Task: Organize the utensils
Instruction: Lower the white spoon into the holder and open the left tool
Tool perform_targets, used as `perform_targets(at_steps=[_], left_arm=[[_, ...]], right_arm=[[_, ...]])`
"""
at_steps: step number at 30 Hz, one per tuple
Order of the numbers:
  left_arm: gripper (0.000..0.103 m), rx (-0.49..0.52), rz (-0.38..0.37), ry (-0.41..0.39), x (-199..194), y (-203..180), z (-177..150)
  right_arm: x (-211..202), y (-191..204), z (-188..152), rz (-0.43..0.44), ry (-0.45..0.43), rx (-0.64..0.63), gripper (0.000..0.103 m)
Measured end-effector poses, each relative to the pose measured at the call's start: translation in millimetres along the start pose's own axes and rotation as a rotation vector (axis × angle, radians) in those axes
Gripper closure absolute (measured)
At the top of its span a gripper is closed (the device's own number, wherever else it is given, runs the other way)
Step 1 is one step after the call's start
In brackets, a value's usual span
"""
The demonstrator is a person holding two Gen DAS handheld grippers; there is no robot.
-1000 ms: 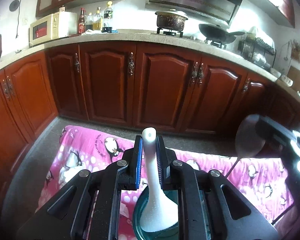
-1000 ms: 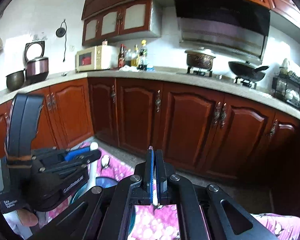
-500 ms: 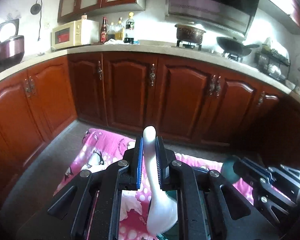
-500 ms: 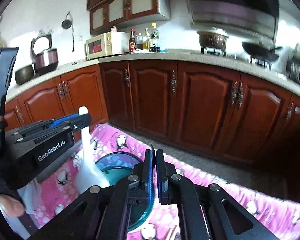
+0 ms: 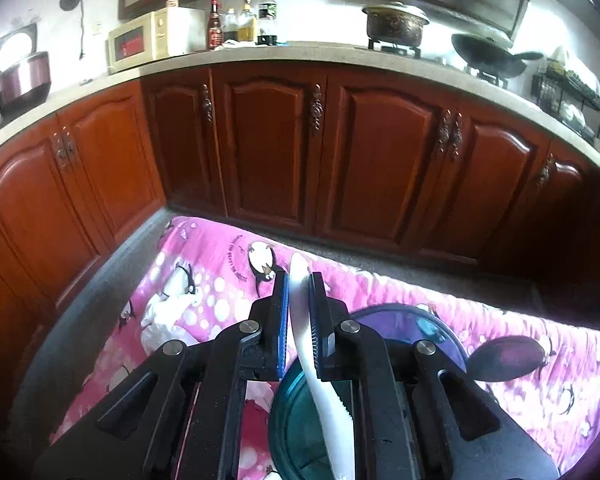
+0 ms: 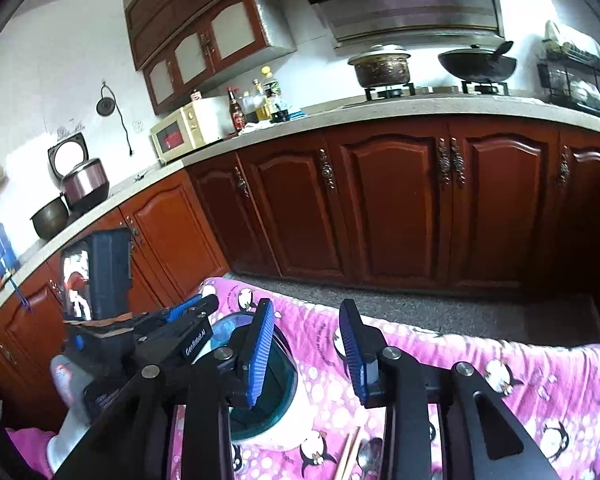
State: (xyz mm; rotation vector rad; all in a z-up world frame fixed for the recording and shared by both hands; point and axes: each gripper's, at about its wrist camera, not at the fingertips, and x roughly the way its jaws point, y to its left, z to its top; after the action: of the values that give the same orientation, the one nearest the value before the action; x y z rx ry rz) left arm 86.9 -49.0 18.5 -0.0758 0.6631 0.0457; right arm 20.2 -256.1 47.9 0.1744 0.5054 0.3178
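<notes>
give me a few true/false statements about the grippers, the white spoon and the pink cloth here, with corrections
1. The left gripper has the white spoon between its fingers. True; its jaws are closing.
2. The right gripper is clamped on a utensil. False: its jaws are opening with nothing between them.
3. The teal container stands on a pink penguin cloth. True.
4. The chopsticks stand upright in the container. False: they lie on the cloth near it.
5. The microwave sits on the floor. False: it is on the counter.

Microwave (image 5: pixel 156 38), lidded pot (image 5: pixel 396 22), wok (image 5: pixel 490 56), rice cooker (image 6: pixel 85 184)
</notes>
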Motion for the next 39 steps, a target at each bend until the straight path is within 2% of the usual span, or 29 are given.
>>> perform_targets(at_steps=[6,10,19,24,27,31,34,36,39], left_arm=[[0.095,-0.008,-0.060,0.031,-13,1,5],[0.096,-0.051,-0.077,-0.015,-22,5,8],[0.097,-0.040,-0.111,-0.004,-28,1,15],[0.097,-0.060,-0.115,-0.047,-35,11,30],[0.097,-0.040,-0.093,-0.081,-36,12,36],[0.097,-0.028,-0.102,-0.082,-22,8,25],[0.096,0.004,-0.065,-0.101,-10,7,13],[0.096,0.023,-0.053,-0.122,-11,7,9],[0.096,0.021,-0.066,-0.109,-16,8,8]], right_arm=[[-15,-13,-6,-0.008,-0.009,0.052,0.068],[-18,-15,-9,0.005,-0.005,0.081,0.068],[-19,-16,-10,0.007,-0.004,0.087,0.067],[-17,-17,-16,0.003,0.014,0.075,0.067],[-16,-23,-18,0.006,0.018,0.097,0.067],[-18,-26,-20,0.013,0.009,0.120,0.067],[-22,-23,-21,0.011,0.016,0.099,0.066],[-24,-22,-22,0.002,0.021,0.085,0.066],[-26,-26,-24,-0.003,0.027,0.095,0.064]])
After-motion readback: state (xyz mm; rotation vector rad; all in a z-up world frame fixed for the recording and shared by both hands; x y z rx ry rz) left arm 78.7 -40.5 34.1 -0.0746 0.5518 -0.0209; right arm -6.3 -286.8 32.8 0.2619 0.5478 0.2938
